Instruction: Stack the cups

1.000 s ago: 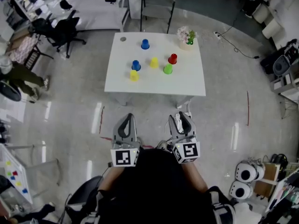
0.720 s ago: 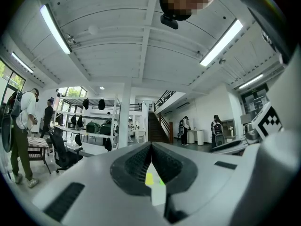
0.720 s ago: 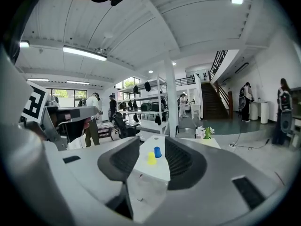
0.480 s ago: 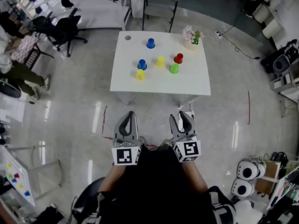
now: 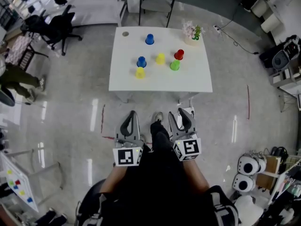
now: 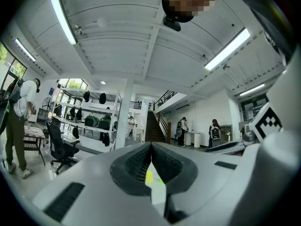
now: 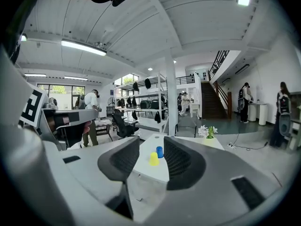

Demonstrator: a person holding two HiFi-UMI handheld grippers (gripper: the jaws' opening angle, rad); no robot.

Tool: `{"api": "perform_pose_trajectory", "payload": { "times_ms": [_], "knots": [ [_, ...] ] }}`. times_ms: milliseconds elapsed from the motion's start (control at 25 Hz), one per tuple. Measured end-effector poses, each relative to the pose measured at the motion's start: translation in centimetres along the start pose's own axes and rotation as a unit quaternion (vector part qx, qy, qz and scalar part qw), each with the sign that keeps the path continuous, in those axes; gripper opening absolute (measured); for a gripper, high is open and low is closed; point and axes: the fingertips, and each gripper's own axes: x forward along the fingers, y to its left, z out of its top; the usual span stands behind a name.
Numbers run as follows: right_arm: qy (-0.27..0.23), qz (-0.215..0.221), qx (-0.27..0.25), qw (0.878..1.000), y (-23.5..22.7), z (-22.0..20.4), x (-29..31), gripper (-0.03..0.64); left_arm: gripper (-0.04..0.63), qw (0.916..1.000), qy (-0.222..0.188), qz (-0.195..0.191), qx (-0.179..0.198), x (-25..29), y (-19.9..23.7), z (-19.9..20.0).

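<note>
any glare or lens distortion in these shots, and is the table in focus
Head view: streaky light glare on the glossy grey floor; the white rectangular table is sharp. Left gripper view: heavy fisheye bending, dark corners, the long ceiling strip light blown out. Right gripper view: same bending and dark corners.

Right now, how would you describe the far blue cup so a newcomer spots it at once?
Find the white table with a flower pot at its far right corner. Left of the pot a blue cup stands alone near the far edge; the other blue cup sits nearer, beside a yellow cup.
</note>
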Motion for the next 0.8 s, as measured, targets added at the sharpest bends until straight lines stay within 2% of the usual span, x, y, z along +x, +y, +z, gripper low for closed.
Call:
{"api": "perform_pose_trajectory", "payload": {
  "times_ms": [280,560,800],
  "knots": [
    [0.01,0.007,0.0,1.0,-3.4,-0.2,6.2,0.178,0.021,0.9999,0.001,-0.007,0.007,5.6,0.4,-1.0],
    [0.024,0.021,0.003,0.999,-9.4,0.6,12.5,0.178,0.021,0.9997,0.02,-0.006,0.01,13.8,-1.2,-1.1],
    [0.053,0.043,0.008,0.998,-13.5,0.3,18.0,0.179,0.021,0.9999,0.004,-0.001,0.012,20.5,-1.6,-0.2]
  ]
}}
